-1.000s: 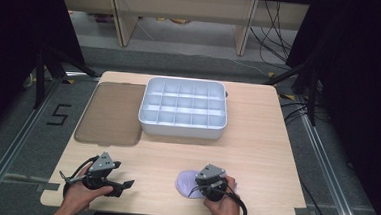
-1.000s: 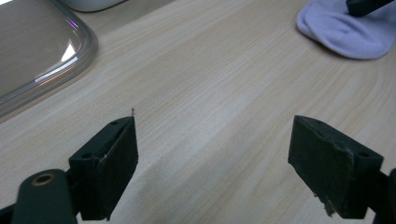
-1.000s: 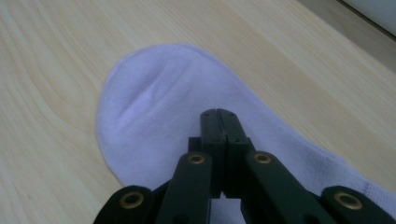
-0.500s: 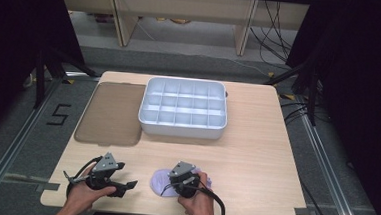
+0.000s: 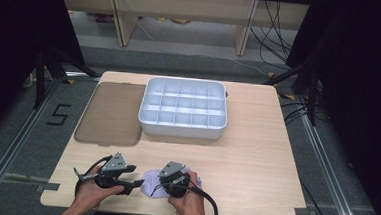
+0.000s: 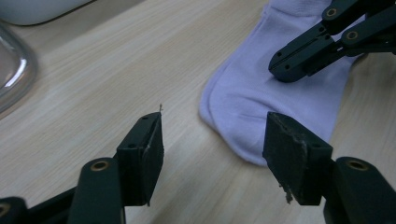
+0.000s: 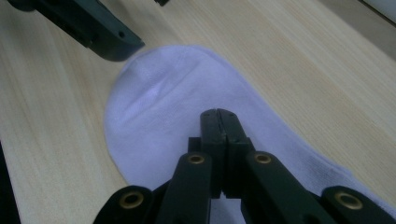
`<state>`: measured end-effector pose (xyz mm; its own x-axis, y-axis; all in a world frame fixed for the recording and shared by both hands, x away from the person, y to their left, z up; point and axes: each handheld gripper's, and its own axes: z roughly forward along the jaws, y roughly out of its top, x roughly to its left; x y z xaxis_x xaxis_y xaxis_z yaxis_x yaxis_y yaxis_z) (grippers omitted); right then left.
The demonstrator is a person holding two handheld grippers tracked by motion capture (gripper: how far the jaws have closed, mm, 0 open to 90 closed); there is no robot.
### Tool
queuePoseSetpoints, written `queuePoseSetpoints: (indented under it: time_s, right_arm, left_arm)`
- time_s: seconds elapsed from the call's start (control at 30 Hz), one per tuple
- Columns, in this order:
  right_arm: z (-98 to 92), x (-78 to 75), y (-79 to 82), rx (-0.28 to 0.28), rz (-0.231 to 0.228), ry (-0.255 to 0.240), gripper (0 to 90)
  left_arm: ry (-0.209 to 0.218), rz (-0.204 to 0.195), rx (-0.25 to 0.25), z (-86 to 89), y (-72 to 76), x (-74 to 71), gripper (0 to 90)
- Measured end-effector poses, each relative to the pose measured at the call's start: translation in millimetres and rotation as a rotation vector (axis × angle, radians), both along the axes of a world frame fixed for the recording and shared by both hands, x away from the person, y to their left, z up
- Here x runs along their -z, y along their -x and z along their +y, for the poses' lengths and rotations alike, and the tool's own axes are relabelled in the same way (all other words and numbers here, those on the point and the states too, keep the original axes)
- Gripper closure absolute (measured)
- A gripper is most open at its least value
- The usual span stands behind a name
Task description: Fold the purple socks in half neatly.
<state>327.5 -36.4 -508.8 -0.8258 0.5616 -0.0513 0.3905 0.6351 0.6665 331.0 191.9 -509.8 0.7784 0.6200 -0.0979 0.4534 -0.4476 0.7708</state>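
Note:
A pale lavender sock (image 5: 148,187) lies flat on the wooden table near the front edge. My right gripper (image 5: 162,185) is shut, its closed tips (image 7: 218,114) resting on the middle of the sock (image 7: 173,102); no cloth shows pinched between them. My left gripper (image 5: 134,176) sits just left of the sock. Its jaws (image 6: 212,149) have just been closing and still stand open, with the sock's rounded end (image 6: 252,112) just ahead of the right jaw, untouched. The right gripper (image 6: 287,70) also appears in the left gripper view, lying on the sock.
A white tray (image 5: 182,130) divided into several compartments stands at the middle back of the table (image 5: 255,156). A flat brown translucent lid (image 5: 110,112) lies to its left. The person's hands come in over the front edge.
The right gripper has slid left along the front edge, and the sock has moved left with it, close to the left gripper. The left gripper's jaws have narrowed.

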Motion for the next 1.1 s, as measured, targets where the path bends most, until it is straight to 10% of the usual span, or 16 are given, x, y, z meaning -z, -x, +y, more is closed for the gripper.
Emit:
queuePoseSetpoints:
  time_s: [0.83, 1.1]
  right_arm:
    - [-26.2, -17.7, -4.2, 0.049, 0.018, -0.079, 83.3]
    - [-28.9, -17.2, -1.5, 0.044, 0.032, -0.072, 79.9]
  left_arm:
    - [-0.070, 0.034, 0.027, -18.6, -7.7, 4.0, 51.2]
    - [-0.046, 0.044, 0.027, -16.6, -9.5, 5.6, 71.9]
